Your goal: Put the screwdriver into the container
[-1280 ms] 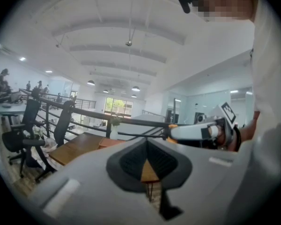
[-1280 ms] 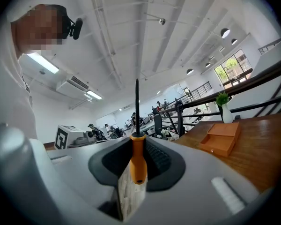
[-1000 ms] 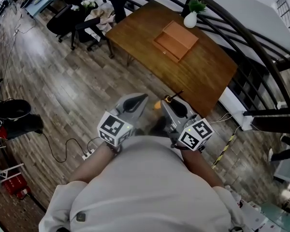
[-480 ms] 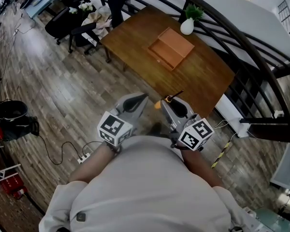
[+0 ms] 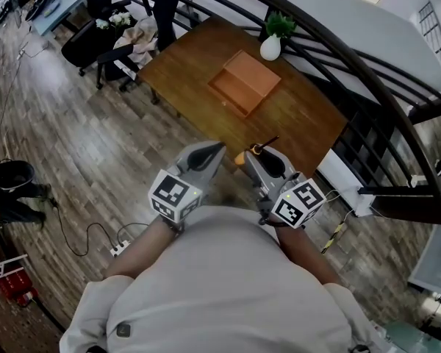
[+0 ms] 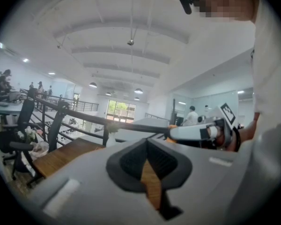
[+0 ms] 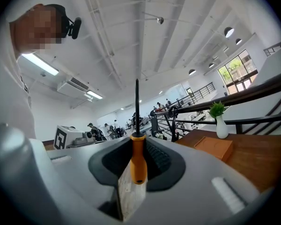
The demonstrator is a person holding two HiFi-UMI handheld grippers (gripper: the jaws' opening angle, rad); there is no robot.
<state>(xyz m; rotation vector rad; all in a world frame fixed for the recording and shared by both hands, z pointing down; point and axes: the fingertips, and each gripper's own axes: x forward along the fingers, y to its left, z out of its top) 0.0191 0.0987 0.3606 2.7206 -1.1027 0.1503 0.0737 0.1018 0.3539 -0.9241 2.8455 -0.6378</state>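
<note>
While left gripper [image 5: 209, 151] hangs closed (empty), right gripper [image 5: 259, 157] clamps screwdriver [image 7: 138, 161]

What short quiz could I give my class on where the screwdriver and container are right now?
1. True or false: the screwdriver already lies in the container.
2. Which gripper is clamped on the screwdriver? A) left B) right C) neither
3. Fill in: the container sits on the brown ____, near a white vase.
Key: 1 false, the right gripper holds it; 2 B; 3 table.
</note>
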